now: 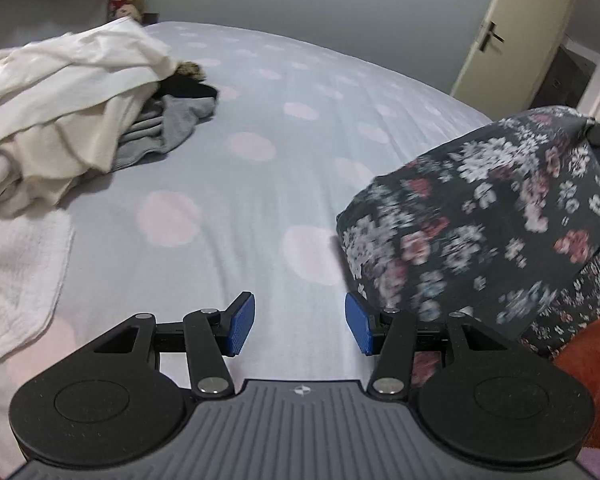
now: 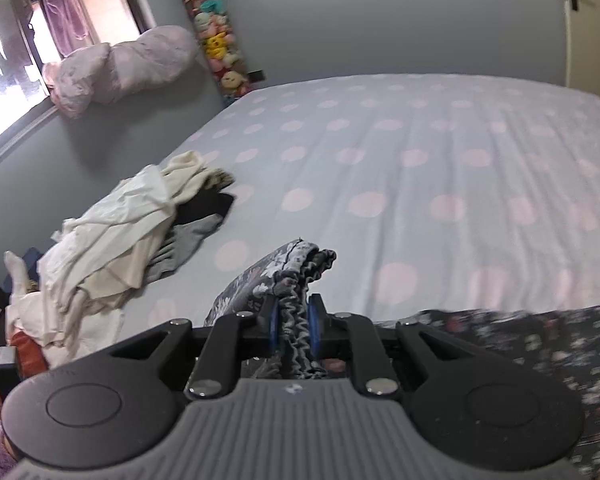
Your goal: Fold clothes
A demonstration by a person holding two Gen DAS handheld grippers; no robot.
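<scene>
A dark floral garment (image 1: 484, 216) hangs in the air at the right of the left wrist view, held up from its top right corner. My right gripper (image 2: 294, 326) is shut on the gathered elastic edge of that floral garment (image 2: 296, 276), and the rest of it trails to the lower right. My left gripper (image 1: 300, 326) is open just left of the hanging cloth, low over the bed, with nothing between its blue pads (image 1: 242, 322).
The bed (image 2: 420, 168) has a pale blue sheet with pink dots. A heap of white, cream, grey and black clothes (image 1: 60, 112) lies at its left side. A pink pillow (image 2: 120, 68) and a column of plush toys (image 2: 220, 44) stand by the wall. A door (image 1: 512, 32) is at the right.
</scene>
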